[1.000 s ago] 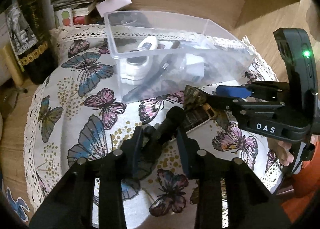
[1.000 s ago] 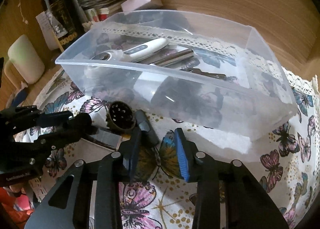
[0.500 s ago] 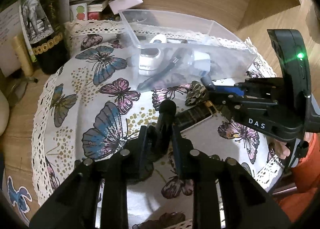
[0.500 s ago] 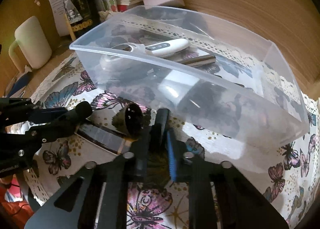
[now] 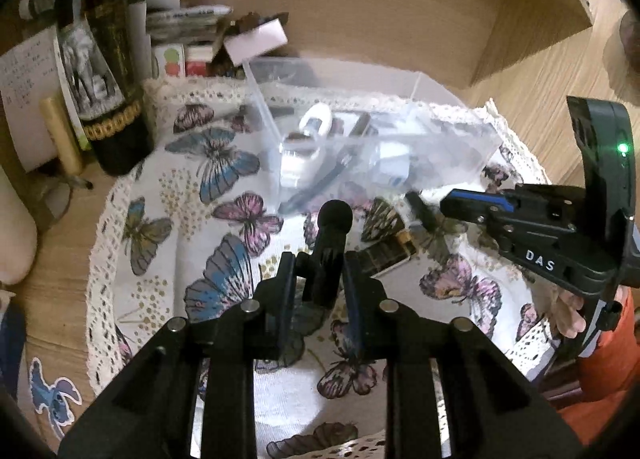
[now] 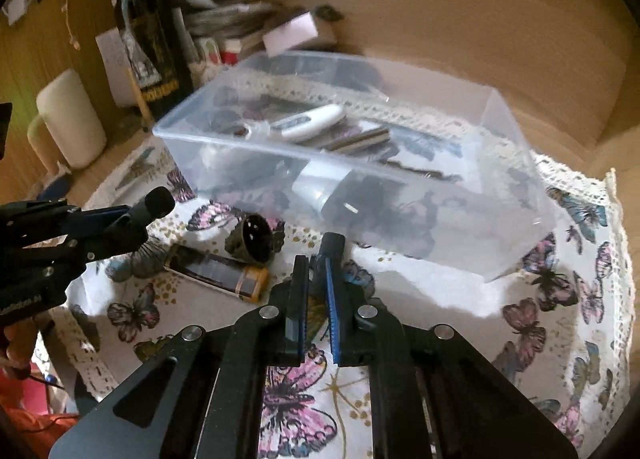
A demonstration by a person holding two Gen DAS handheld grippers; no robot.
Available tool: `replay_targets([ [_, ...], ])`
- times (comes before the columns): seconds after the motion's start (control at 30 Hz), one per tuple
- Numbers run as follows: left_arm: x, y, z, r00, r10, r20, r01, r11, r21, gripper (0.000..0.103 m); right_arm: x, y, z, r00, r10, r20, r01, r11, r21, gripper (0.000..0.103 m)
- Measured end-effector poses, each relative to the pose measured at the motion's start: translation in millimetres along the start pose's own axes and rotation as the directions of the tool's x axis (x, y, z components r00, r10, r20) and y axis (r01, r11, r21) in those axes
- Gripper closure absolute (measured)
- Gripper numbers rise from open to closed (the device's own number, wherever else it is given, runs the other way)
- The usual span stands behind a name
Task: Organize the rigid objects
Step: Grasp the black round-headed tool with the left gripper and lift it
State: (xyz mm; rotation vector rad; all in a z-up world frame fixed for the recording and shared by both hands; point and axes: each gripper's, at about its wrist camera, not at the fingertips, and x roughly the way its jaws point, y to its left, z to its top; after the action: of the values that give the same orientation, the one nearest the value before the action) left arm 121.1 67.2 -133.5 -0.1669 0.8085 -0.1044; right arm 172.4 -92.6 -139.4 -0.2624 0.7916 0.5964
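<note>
My left gripper (image 5: 319,263) is shut on a black stick with a round foam head (image 5: 334,219), held just above the butterfly cloth (image 5: 224,279). In the right wrist view it is the left gripper (image 6: 128,215) at the left edge, still holding the foam-headed stick (image 6: 158,201). My right gripper (image 6: 316,261) is shut on a small flat black piece (image 6: 332,245), in front of the clear plastic box (image 6: 520,219). The box holds a white thermometer-like device (image 6: 312,123) and several dark items. A round brown plug (image 6: 256,243) and a dark bar with an amber end (image 6: 216,273) lie on the cloth.
A dark bottle (image 5: 108,99), stacked papers and small boxes (image 5: 256,39) stand behind the box against a wooden wall. A white mug (image 6: 70,123) sits at the left. The lace-edged cloth ends near the table's rim. A hand (image 5: 572,315) grips the right tool.
Both grippers went from open to shut, the left on the foam-headed stick, the right on the flat black piece. Both have risen and drawn back from the box.
</note>
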Motion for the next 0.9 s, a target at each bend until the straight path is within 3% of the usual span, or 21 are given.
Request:
replay_targets([
  [0.23,-19.5,-6.7,13.5,0.997,-0.005,0.076,0.006,1.000,-0.002,0.080,0.5,-0.3,0.5,1.000,0.000,-0.016,0.000,1.000,-0.006,0.092],
  [0.37,-21.5,-9.8,13.6,0.996,-0.005,0.084,0.005,1.000,-0.005,0.080,24.3,-1.4,2.3,0.997,-0.015,-0.077,0.014,1.000,-0.011,0.078],
  [0.53,-19.0,-6.8,10.7,0.997,0.002,0.076,-0.001,1.000,-0.011,0.080,44.0,-0.2,1.8,0.992,0.003,-0.129,-0.007,1.000,-0.030,0.078],
  [0.9,-24.7,-9.5,17.4,0.993,-0.004,0.116,0.005,1.000,-0.011,0.080,23.4,-3.2,-1.8,0.998,0.002,-0.056,-0.003,1.000,-0.018,0.079],
])
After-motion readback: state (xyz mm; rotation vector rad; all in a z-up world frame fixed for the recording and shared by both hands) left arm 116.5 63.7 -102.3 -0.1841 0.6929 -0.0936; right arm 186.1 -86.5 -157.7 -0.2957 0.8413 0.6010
